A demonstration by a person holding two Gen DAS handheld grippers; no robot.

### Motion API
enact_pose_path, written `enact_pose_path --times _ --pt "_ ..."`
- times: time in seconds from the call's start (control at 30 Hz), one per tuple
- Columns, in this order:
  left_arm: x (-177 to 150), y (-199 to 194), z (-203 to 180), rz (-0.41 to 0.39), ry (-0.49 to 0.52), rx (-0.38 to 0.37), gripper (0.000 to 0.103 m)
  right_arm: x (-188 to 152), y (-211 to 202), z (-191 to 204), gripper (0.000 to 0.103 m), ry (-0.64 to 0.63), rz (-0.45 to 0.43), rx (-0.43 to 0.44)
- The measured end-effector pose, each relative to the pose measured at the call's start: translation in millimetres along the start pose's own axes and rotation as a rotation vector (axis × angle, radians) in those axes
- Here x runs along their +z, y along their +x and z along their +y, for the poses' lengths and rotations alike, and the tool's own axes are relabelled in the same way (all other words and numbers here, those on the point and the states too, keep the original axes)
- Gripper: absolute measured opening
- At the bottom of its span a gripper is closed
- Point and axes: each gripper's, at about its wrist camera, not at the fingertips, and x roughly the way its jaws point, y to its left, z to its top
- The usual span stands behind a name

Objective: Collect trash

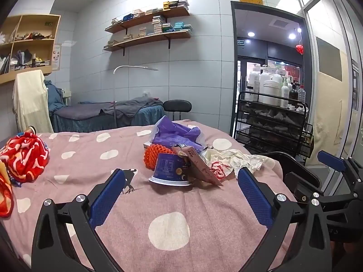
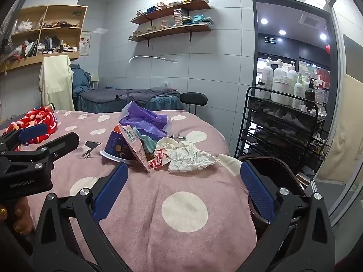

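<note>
Blue upturned cup (image 1: 170, 170) amid trash; both tongs wide, empty.

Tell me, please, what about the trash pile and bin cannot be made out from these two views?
- Black bin: inside hidden, right wrist view; the right tool's finger and the bedspread cover it.
- Orange spiky ball: lower part behind the upturned blue cup, left wrist view.
- Print on the pink wrapper: too small.
</note>
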Motion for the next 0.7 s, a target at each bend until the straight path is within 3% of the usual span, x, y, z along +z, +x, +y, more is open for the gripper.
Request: enact_pose_path --times 0.7 --pt "2.5 -3.6 -0.1 0.008 0.003 -0.001 0.098 0.9 -2.9 -4.4 0.098 0.032 -0.016 0.013"
